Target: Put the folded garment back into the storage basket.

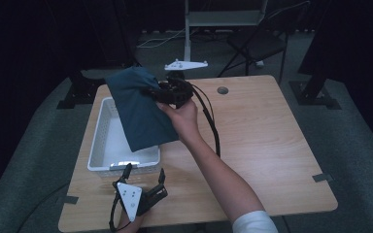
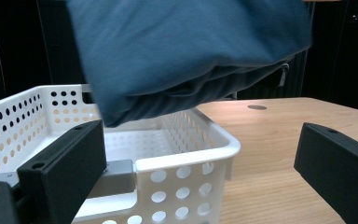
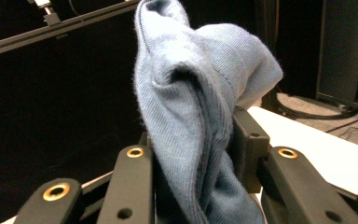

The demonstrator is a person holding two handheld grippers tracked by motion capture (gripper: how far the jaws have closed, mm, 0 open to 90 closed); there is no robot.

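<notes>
Folded dark teal cloth (image 1: 141, 109) hangs in the upper left of centre of the high view, held up above the white perforated basket (image 1: 99, 145); its lower edge droops over the basket's right side, clear of the floor of the basket as far as I can tell. Right gripper (image 1: 158, 93) sits at the cloth's right edge, upper centre of frame, jaws pinched tight on the fabric; in the right gripper view the bunched cloth (image 3: 200, 121) is squeezed between the two black jaws and rises above them. Right hand (image 1: 182, 116) wraps the gripper body, forearm running down to the lower right; black cable loops off it over the wooden table (image 1: 267, 141). Left gripper (image 1: 143, 174) at bottom left of the high view, just below the basket's near wall, jaws spread wide with nothing between; in the left gripper view the basket's near corner (image 2: 186, 158) stands between the jaws, untouched, cloth (image 2: 186, 51) hanging above it; grey plate on top of each gripper.
</notes>
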